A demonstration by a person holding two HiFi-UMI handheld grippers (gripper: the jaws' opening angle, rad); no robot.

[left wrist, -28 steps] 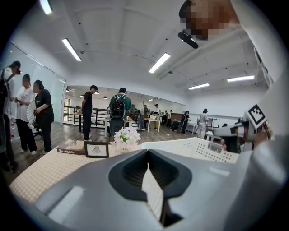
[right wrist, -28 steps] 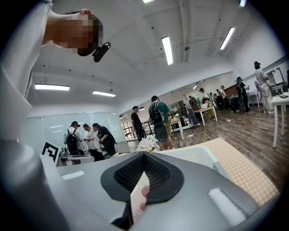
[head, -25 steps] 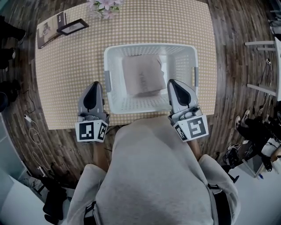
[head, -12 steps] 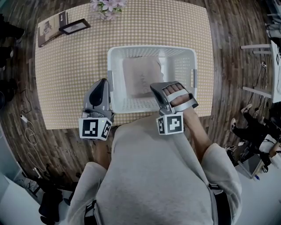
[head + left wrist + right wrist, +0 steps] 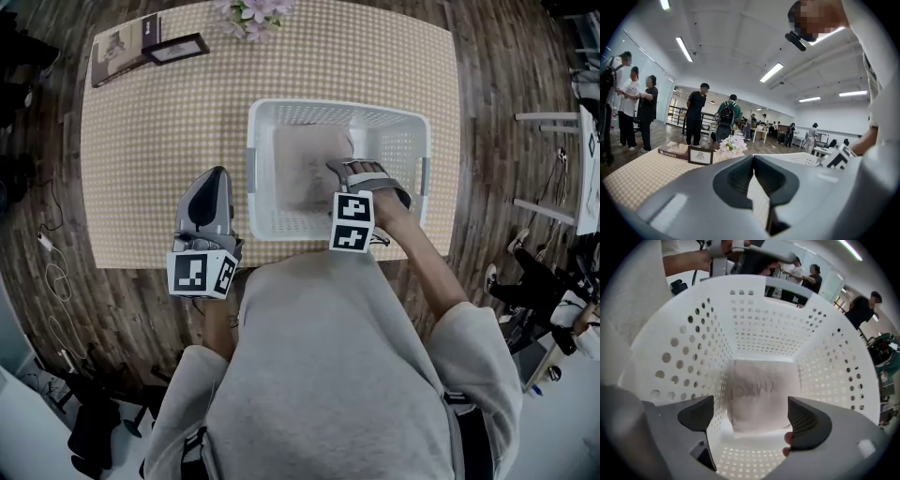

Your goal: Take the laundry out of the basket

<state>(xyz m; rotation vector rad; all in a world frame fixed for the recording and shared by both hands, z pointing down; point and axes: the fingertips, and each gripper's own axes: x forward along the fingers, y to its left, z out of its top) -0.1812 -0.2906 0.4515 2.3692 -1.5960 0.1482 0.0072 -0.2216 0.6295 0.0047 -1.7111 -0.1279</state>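
Laundry (image 5: 761, 394): one folded pale cloth, flat on the floor of the white perforated basket (image 5: 281, 108), toward its far left part. There was faint print on the cloth, too blurred to read. I could see no other item in the basket.

Right tongs (image 5: 750, 416): pointed down into the basket opening, above the near edge of the cloth. The jaws had just been opening and stood wide apart. The cloth showed in the gap beyond them, but neither pad touched it, so nothing was held.

Left tongs (image 5: 211, 183): outside the basket, just beside its left wall, held roughly level over the desk (image 5: 141, 141). The jaws were closed together with nothing between them; only a thin sliver of the checked desk cloth showed through.

Basket position: near the front middle of the desk, long side toward me.

Far left corner of the desk: a book (image 5: 122, 47) with a small picture frame (image 5: 176, 47) just beside it. Pink and white flowers (image 5: 253, 11) sat at the far edge. Wooden floor all round. The left gripper view showed several people standing well beyond the desk.
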